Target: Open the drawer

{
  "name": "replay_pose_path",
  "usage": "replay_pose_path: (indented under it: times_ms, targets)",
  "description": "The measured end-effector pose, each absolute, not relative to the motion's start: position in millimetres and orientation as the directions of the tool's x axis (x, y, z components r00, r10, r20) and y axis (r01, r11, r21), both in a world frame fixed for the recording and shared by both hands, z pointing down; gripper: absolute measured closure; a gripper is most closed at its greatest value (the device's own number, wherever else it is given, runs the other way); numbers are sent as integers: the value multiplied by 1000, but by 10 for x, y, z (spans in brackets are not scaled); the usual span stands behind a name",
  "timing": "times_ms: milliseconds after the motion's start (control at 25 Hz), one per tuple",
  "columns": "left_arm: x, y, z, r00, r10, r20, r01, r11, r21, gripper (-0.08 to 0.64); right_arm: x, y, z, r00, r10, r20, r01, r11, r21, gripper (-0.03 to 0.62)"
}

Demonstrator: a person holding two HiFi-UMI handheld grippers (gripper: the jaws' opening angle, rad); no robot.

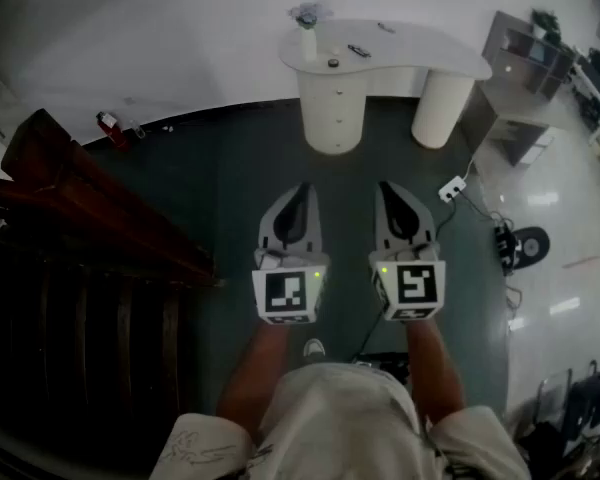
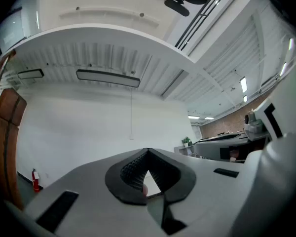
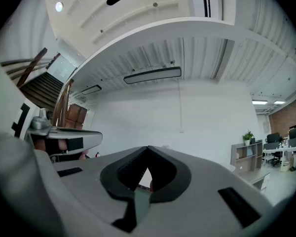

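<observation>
- Left tongs [image 1: 302, 190] have their tips pressed together with nothing between them; the left gripper view shows the dark pads [image 2: 133, 172] meeting at a point.
- Right tongs [image 1: 388, 186] are likewise closed and empty, with the tips touching in the right gripper view [image 3: 148, 149].
- Both tongs are held side by side at about waist height and point forward, roughly level. This looks like a carrying pose for the approach, not a reach.
- Closed tips suit that stage, since there is nothing to grip yet. I judge they will have to part, or hook behind a knob, once they are at the drawer front.
- Dark carpet [image 1: 240, 188] lies below the tongs, and the person's shoe [image 1: 314, 348] shows just behind them.
- White bench [image 1: 420, 56] stands ahead, well apart from both tongs.
- Drawers [image 1: 336, 103] sit in the bench's left round leg, shut, with small knobs down the front. They line up roughly between the two tongs, so either could take the pull.
- A few small things rest on the bench top, too small to name.
- Wooden stairs [image 1: 90, 218] rise at the left, and a fire extinguisher [image 1: 108, 125] stands by the wall.
- A power strip [image 1: 451, 188] with its cable lies on the floor to the right, off the straight path to the drawers.
- The task is at its start, with nothing touched.
</observation>
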State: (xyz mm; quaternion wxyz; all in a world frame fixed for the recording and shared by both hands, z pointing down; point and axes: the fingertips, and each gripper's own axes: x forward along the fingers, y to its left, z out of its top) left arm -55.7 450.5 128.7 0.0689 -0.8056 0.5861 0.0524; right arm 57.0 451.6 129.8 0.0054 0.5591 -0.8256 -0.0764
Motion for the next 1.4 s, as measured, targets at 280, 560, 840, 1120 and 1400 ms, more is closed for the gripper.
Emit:
replay_pose_path:
  times_ms: [280, 560, 840, 1120, 1400]
  targets:
    - [-564, 4421, 1280, 317, -933, -169, -948, -314, -42, 558, 557, 4419, 1298, -367, -928, -72, -925, 356, 132, 586]
    - [-710, 4399, 1268, 324, -930, -171, -946, -323, -37, 558, 397, 4410, 1299, -358, -931, -69, -927, 345, 147, 586]
    - [-951, 4381, 1281, 336, -925, -179, -942, -330, -64, 558, 169, 4405, 1333, -319, -944, -82, -940, 304, 155, 586]
    - [-1161, 4310, 1364, 345, -923, -172, -938, -346, -26, 558, 11, 4351, 1440, -290, -954, -70, -947, 276, 166, 586]
    - [-1104, 4136, 1455, 350, -922, -163, -936, -351, -24, 558, 65, 4140, 1546, -302, -952, -47, -946, 293, 137, 586]
